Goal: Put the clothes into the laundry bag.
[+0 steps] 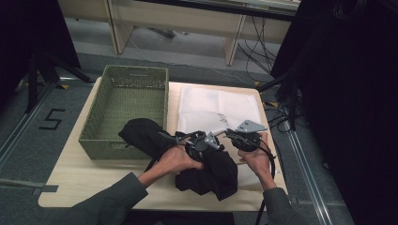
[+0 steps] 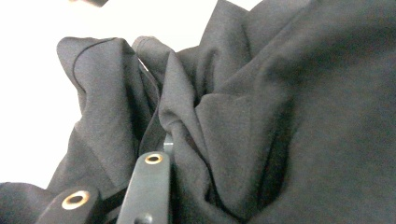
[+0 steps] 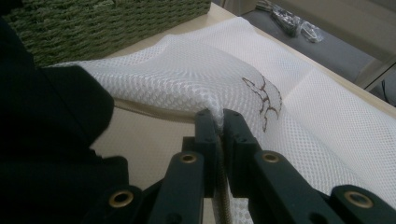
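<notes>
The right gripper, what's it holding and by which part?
The right gripper is shut on the white mesh bag, pinching a fold at its near edge and lifting that edge off the table.

Both forearms come in from the near edge, sleeved in dark grey, and angle toward each other. The left hand (image 1: 180, 160) wraps the left gripper (image 1: 199, 141), which lies low and points to the person's right. The right hand (image 1: 256, 158) holds the right gripper (image 1: 230, 133) just beside it, pointing left and forward, its jaws pinched tight together in the right gripper view, grey plate on top.
</notes>
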Demonstrator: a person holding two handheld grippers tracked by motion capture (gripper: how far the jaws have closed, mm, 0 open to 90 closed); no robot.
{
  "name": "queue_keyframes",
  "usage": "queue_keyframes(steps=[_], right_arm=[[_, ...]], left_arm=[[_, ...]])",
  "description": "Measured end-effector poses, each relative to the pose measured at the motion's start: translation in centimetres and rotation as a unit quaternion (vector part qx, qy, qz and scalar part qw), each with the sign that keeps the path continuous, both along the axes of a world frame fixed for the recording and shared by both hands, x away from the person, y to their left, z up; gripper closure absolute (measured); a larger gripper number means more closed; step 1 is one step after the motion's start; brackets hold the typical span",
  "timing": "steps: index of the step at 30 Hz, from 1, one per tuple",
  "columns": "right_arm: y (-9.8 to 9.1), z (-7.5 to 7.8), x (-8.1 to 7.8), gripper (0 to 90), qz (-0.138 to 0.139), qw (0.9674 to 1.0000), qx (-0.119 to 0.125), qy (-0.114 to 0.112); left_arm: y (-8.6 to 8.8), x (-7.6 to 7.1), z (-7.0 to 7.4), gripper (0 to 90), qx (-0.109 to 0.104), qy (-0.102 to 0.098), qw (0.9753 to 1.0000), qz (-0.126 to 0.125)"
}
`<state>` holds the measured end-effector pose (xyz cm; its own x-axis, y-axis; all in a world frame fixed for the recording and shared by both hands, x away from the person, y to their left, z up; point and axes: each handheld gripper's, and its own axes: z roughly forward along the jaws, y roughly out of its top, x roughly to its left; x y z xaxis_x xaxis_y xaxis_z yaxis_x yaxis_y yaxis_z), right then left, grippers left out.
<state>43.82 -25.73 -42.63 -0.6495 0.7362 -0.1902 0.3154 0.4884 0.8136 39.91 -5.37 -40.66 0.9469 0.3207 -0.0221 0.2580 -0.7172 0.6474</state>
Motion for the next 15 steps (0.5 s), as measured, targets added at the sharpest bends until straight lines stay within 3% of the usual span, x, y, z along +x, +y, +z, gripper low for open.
queue_keyframes(steps=[4,7,8,11,13,15], right_arm=[[0.0,0.3,0.0,85.8,-0.002,0.9999,0.007,-0.010],[0.3,0.5,0.0,85.8,0.010,0.9999,0.006,-0.009],[0.4,0.5,-0.1,85.8,0.006,0.9999,0.007,-0.010],[0.5,0.4,-0.1,85.8,0.007,0.9998,0.005,-0.016],[0.5,0.4,-0.1,85.7,0.011,0.9998,0.000,-0.014],[0.5,0.4,-0.1,85.8,0.010,0.9999,0.001,-0.012]], left_arm=[[-0.7,1.6,-0.7,66.0,-0.012,0.022,0.9996,0.010],[-1.5,2.5,-1.6,65.0,0.004,0.015,0.9994,0.030],[-1.9,2.8,-2.0,64.4,0.009,0.022,0.9990,0.039],[-2.2,3.0,-2.3,58.6,0.017,0.026,0.9977,0.060],[-2.2,3.2,-2.3,51.4,0.036,0.019,0.9972,0.063],[-2.6,2.8,-2.4,42.2,0.019,0.021,0.9965,0.079]])
